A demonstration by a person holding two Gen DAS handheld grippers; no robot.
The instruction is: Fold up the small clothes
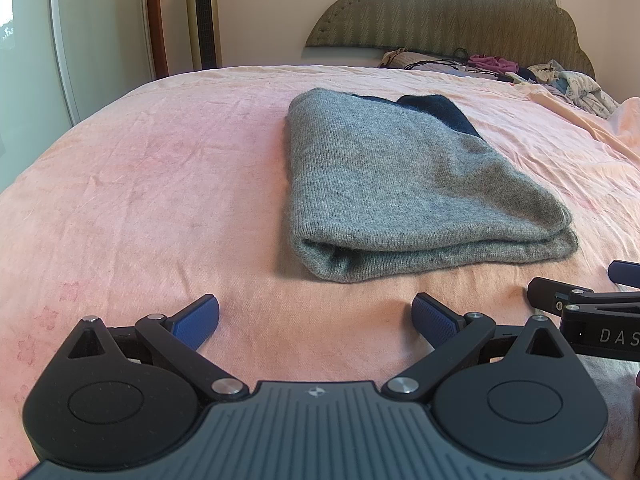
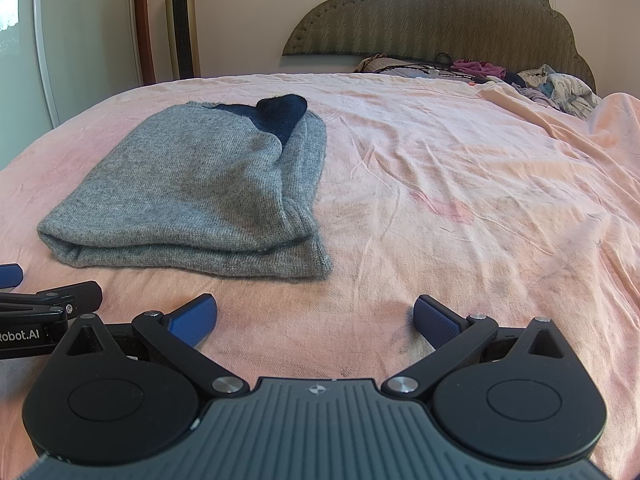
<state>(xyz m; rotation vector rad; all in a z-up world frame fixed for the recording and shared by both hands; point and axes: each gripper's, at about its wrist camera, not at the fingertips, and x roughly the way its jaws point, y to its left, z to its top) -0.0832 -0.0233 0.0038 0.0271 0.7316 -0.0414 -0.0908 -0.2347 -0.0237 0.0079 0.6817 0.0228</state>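
Observation:
A grey knit garment (image 1: 404,184) with a dark navy part at its far end lies folded in a flat stack on the pink bed sheet (image 1: 160,184). It also shows in the right wrist view (image 2: 200,196), ahead and to the left. My left gripper (image 1: 316,320) is open and empty, just short of the garment's near folded edge. My right gripper (image 2: 316,320) is open and empty, over bare sheet to the right of the garment. The right gripper shows at the left wrist view's right edge (image 1: 592,300), and the left gripper at the right wrist view's left edge (image 2: 48,296).
A padded headboard (image 2: 440,20) stands at the far end of the bed. A pile of loose clothes and cables (image 2: 500,74) lies along it at the back right. A tower fan (image 1: 204,12) and a wardrobe door (image 1: 92,20) stand at the far left.

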